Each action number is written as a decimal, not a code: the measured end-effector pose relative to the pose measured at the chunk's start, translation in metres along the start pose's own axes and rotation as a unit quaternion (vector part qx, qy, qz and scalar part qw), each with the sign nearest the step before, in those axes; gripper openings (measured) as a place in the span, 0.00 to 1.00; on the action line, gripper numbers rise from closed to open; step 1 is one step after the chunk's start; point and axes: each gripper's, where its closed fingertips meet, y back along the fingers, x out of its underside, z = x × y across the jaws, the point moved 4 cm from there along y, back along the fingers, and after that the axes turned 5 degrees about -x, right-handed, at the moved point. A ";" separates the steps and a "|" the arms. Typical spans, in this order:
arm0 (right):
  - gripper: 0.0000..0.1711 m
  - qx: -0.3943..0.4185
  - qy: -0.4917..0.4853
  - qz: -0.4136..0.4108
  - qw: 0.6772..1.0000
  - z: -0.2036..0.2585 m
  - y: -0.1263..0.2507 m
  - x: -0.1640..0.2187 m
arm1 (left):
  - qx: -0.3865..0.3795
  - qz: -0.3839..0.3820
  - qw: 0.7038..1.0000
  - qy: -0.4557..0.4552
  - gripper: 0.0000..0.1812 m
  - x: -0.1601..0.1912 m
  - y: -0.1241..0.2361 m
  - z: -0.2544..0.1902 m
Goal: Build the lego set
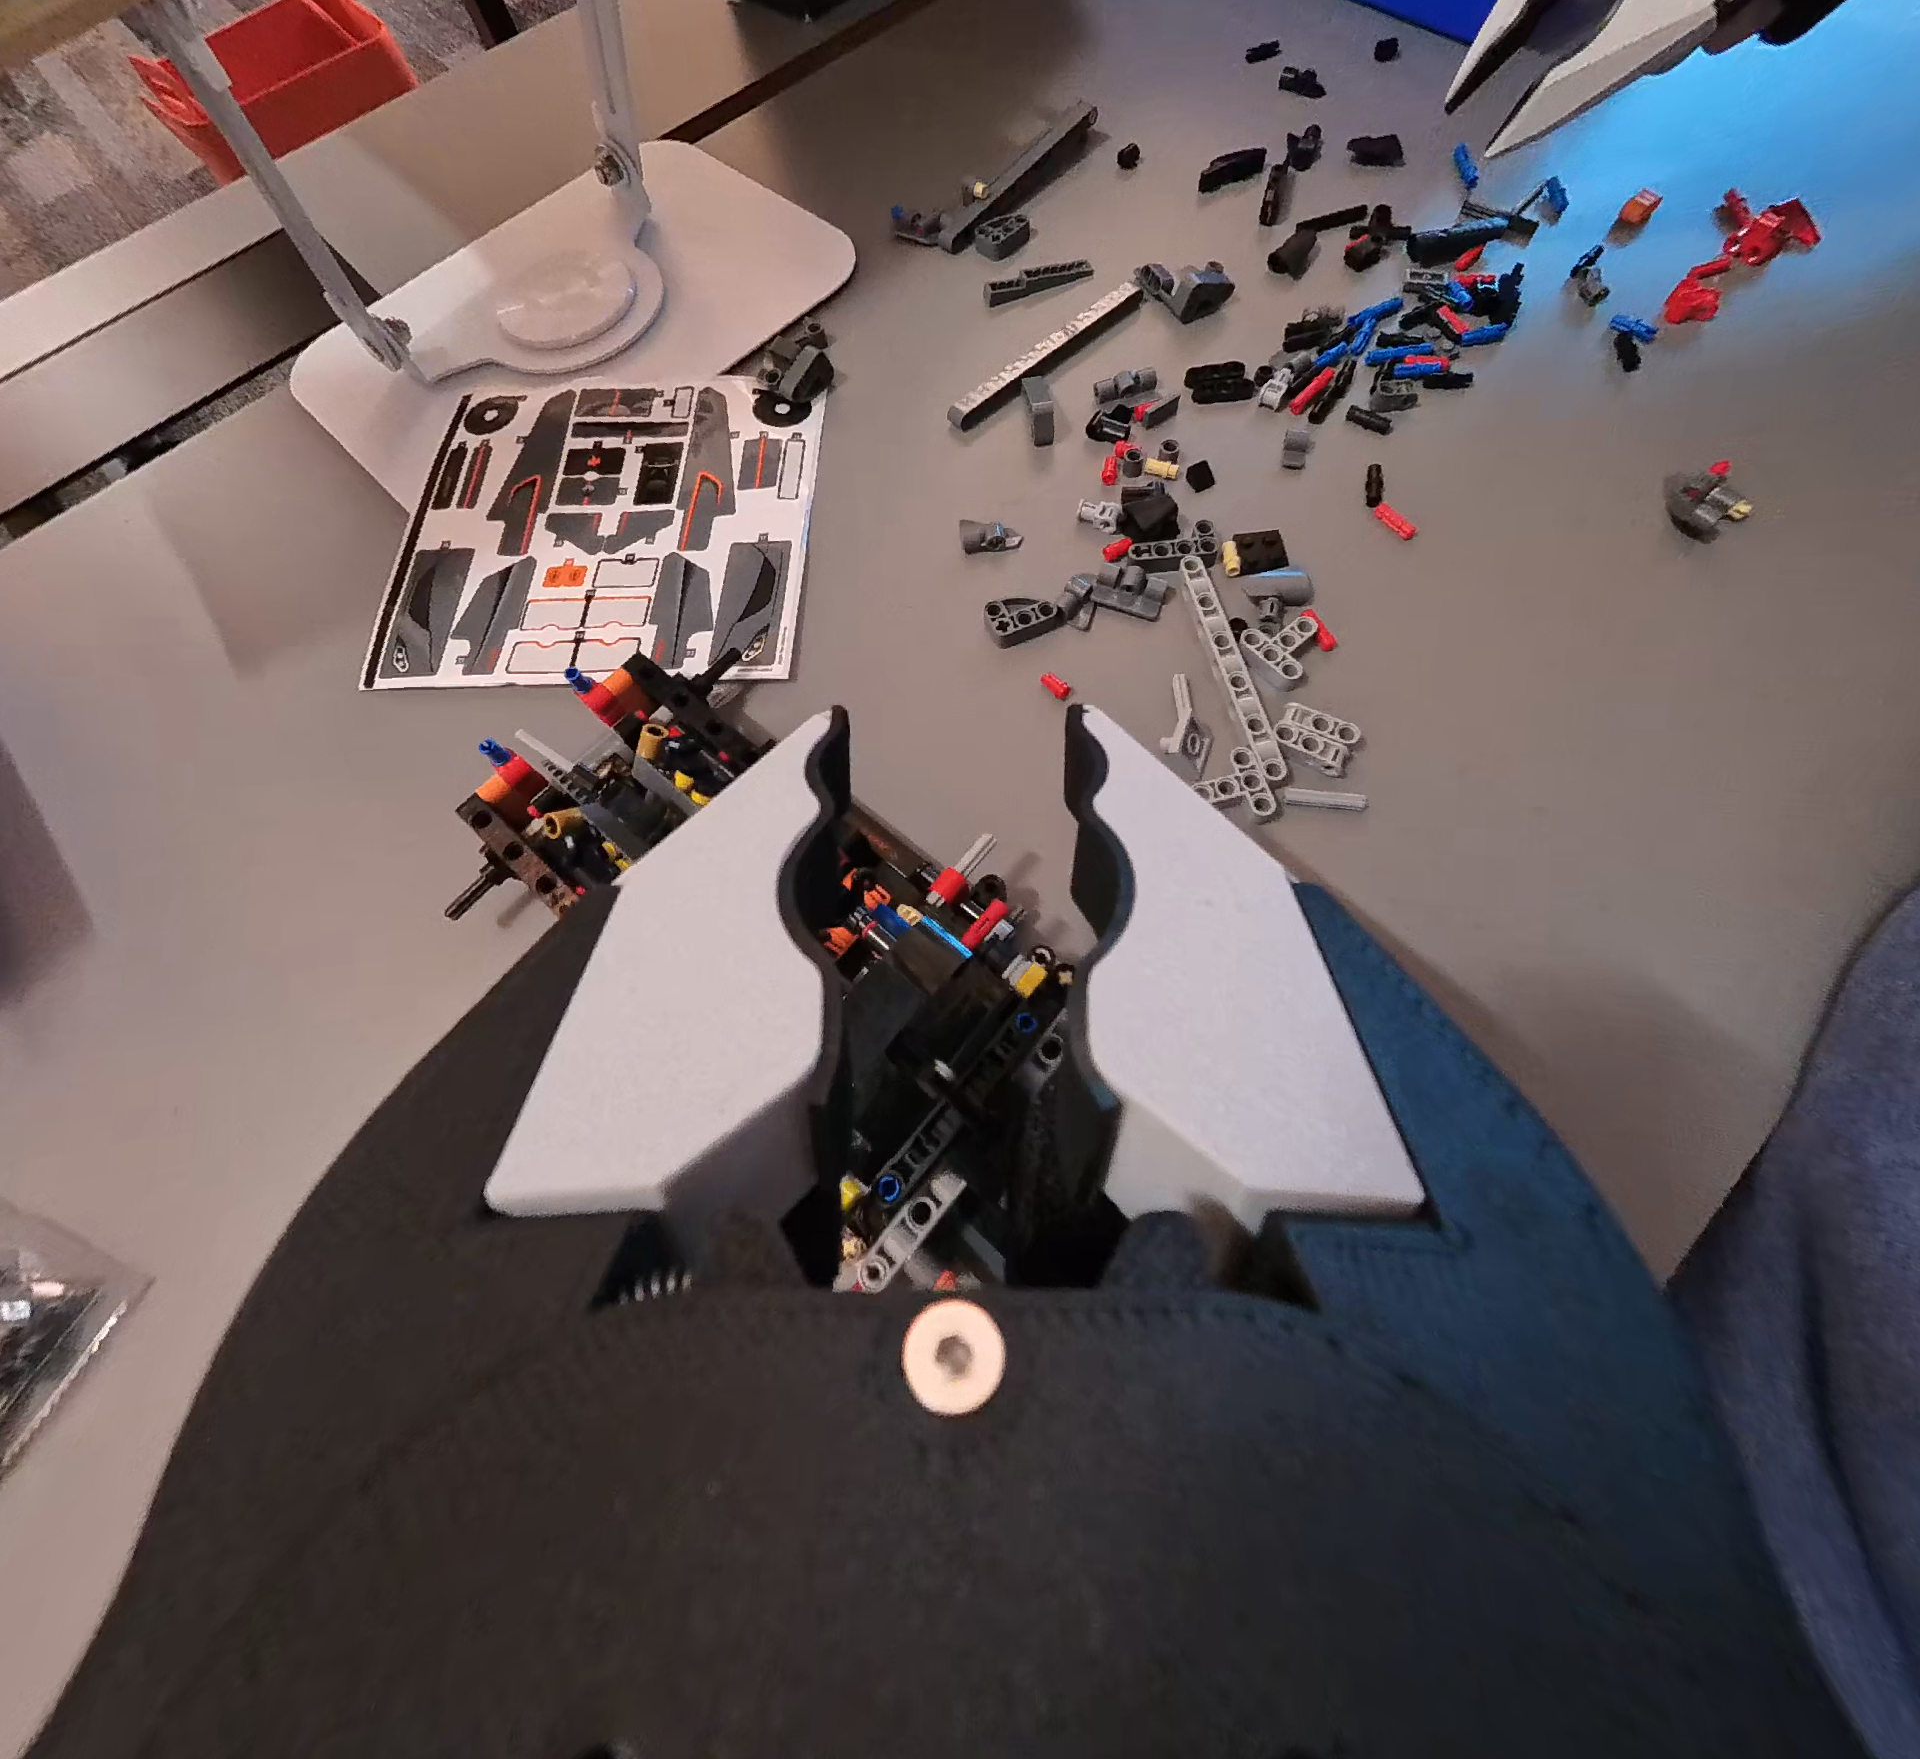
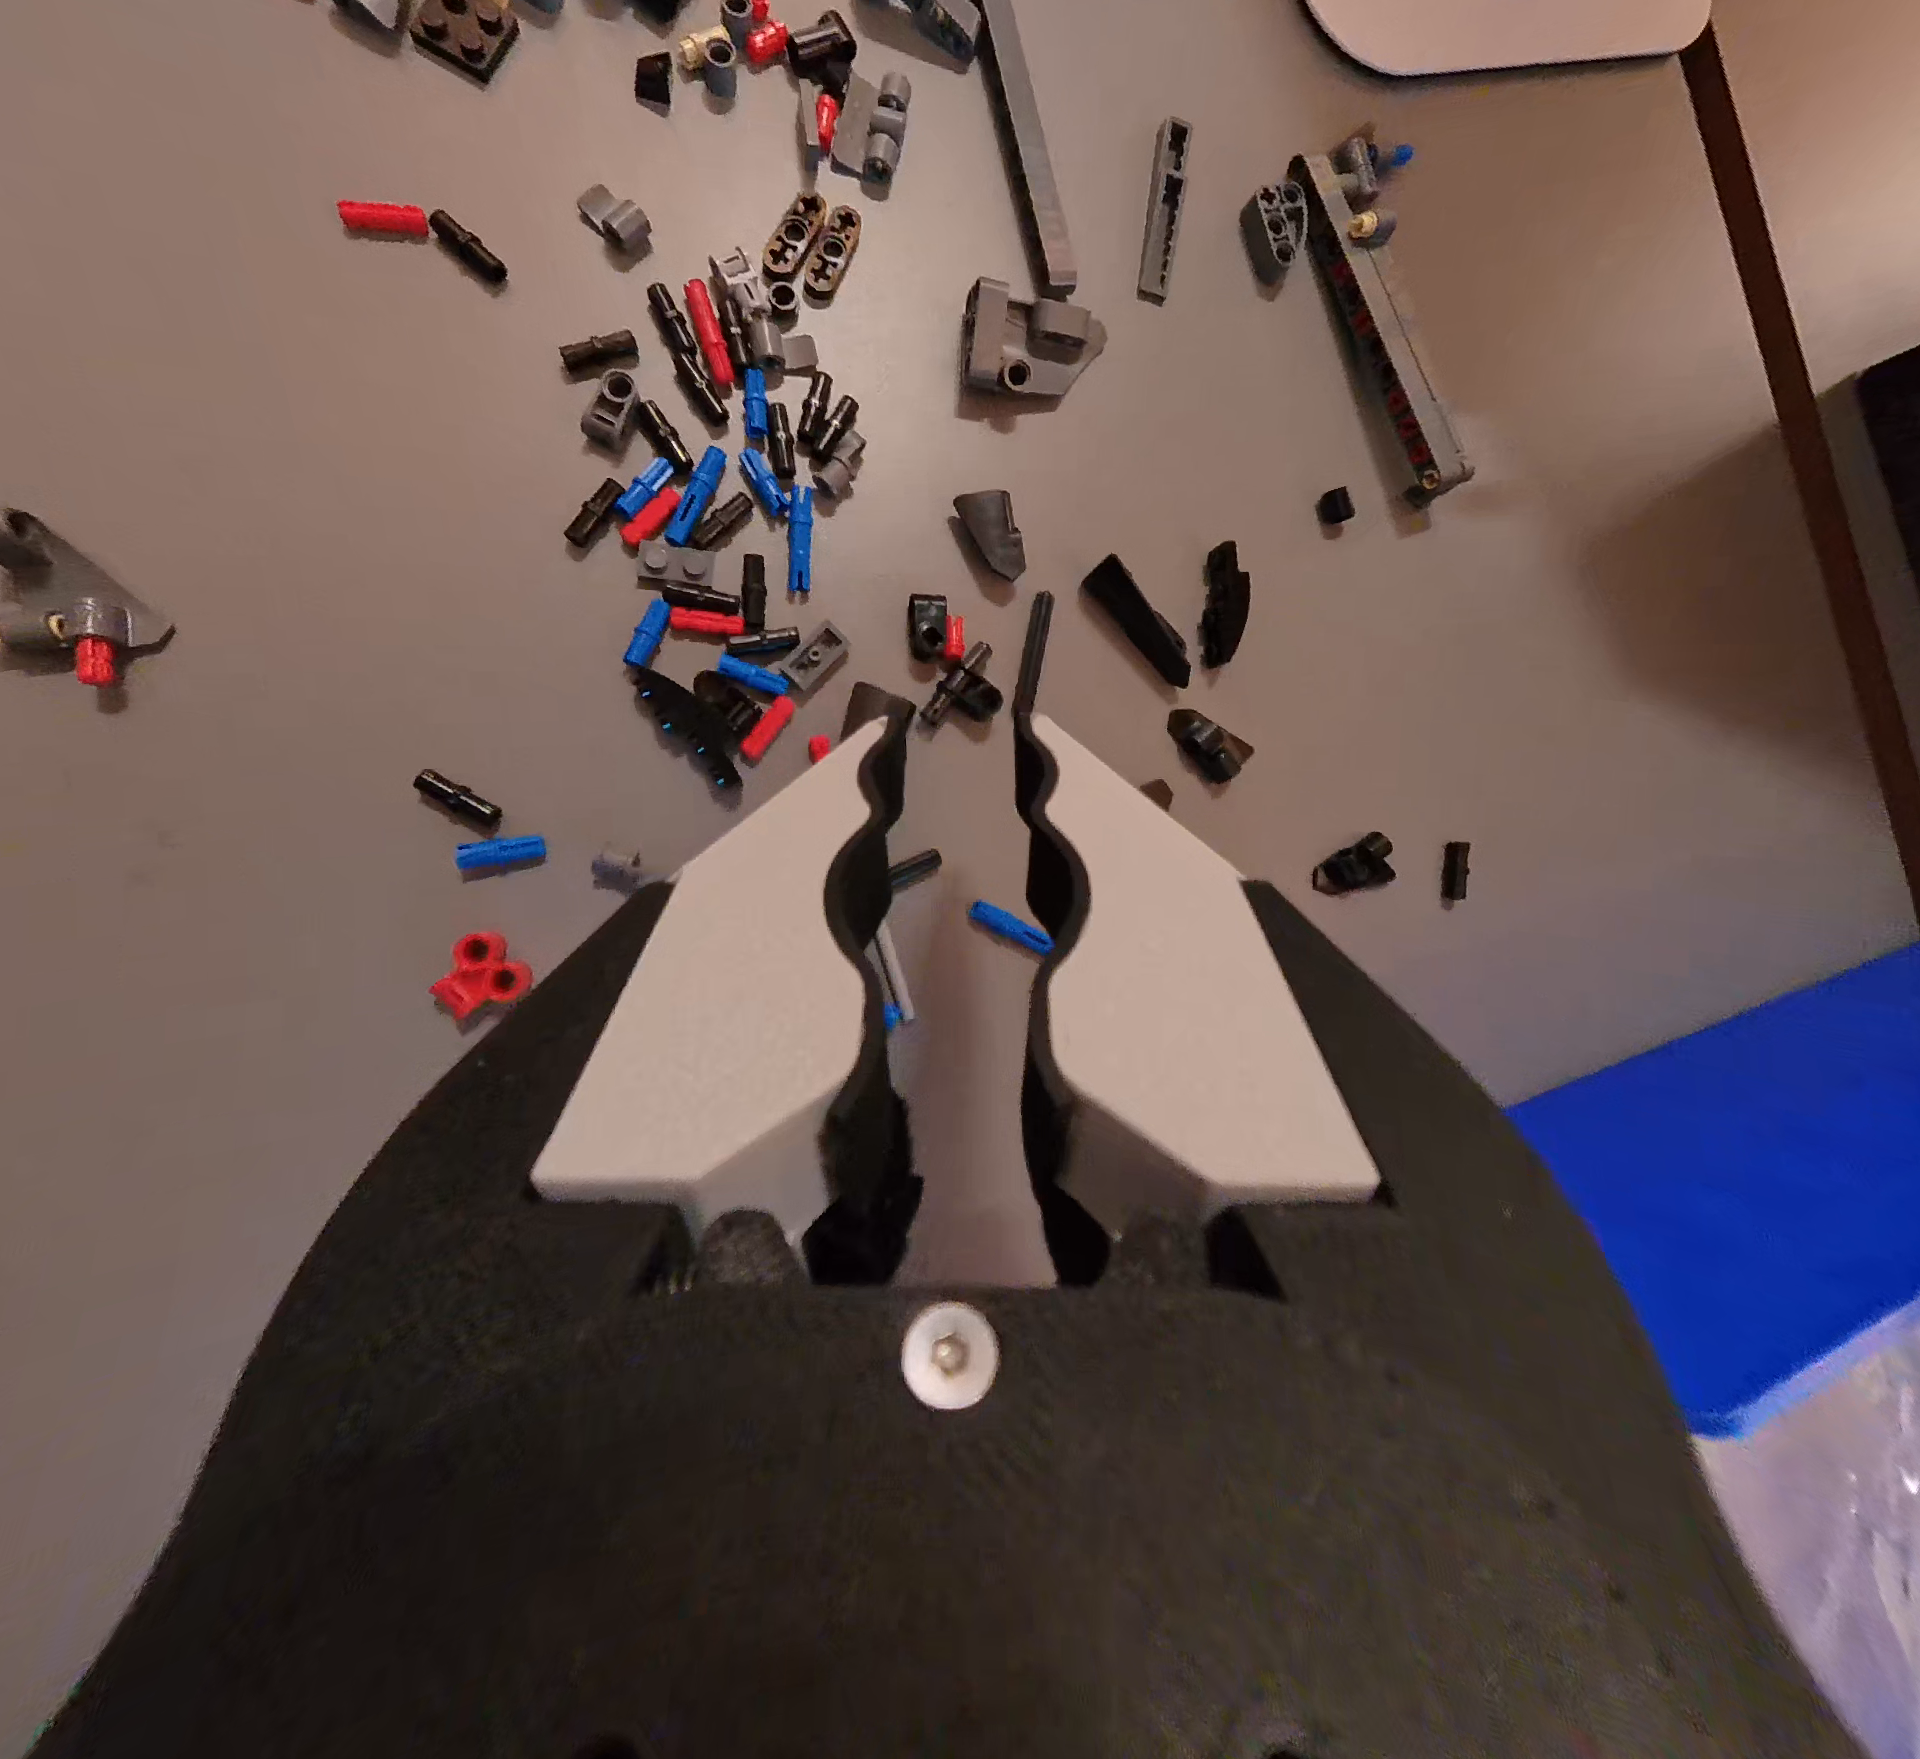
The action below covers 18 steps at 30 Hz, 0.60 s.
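Left tool (image 1: 956, 722) apparently agape over the half-built chassis (image 1: 935, 961); right tool (image 2: 961, 722) narrowly parted, empty.

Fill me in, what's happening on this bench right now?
A person is building a lego set with two handheld grippers. The left gripper sits over a partly built black chassis on the grey table, fingers either side of it, near the sticker sheet; contact is unclear. The right gripper hovers open and empty above the loose pins and beams.
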 end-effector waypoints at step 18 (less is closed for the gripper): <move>0.12 -0.032 0.001 0.032 0.999 -0.002 -0.020 0.003 | -0.001 0.003 1.000 0.009 0.22 0.005 -0.001 -0.002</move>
